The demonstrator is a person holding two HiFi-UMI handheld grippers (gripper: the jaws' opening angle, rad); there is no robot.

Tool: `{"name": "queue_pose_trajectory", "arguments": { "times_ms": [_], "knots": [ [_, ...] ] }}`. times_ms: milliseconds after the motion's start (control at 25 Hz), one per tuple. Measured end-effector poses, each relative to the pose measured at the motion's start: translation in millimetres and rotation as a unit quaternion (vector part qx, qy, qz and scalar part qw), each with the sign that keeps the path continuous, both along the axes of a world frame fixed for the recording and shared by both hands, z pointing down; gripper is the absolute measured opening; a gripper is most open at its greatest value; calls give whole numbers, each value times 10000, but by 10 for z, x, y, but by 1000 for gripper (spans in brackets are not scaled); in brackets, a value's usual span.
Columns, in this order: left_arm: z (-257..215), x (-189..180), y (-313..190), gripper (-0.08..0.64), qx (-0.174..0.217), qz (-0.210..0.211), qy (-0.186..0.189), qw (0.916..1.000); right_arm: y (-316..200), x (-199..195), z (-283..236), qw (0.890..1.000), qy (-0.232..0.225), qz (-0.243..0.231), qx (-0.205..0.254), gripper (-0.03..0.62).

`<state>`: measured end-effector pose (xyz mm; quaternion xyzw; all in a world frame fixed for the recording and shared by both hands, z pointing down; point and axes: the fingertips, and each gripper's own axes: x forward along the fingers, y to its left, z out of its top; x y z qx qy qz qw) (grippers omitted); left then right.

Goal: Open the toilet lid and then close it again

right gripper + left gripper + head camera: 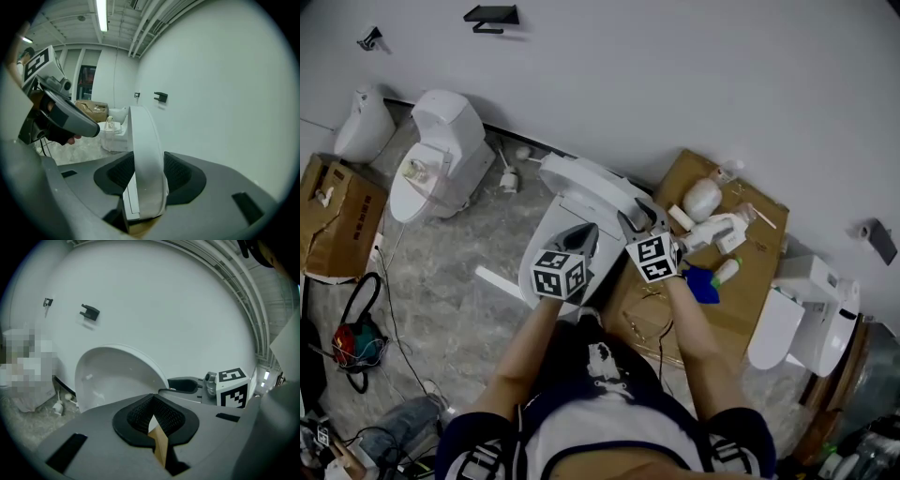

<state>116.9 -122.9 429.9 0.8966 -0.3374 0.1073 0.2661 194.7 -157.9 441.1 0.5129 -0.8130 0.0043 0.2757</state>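
Grey marbled floor [441,281], white wall [675,75], cardboard [759,300] beside toilet [581,183]

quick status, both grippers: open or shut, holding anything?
Left gripper: shut, nothing between the jaws.
Right gripper: shut on the edge of the raised toilet lid.

The toilet lid [146,145] stands upright, edge-on, between the jaws of the right gripper [147,174]. The left gripper [583,234] sits just to its left, facing the lid's inner side. Right of the right gripper lies a cardboard sheet [739,314], with another toilet [806,314] beyond it. A third toilet [441,155] stands well left, against the wall [675,75].
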Motion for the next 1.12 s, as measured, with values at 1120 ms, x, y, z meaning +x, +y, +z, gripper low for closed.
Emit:
{"name": "queue_pose_trajectory", "arguments": {
  "times_ms": [1120],
  "knots": [
    [250,-319,400,6,-662,-187,602,9958,703,-644,284,9962,760,-418,-78,181]
  ]
}}
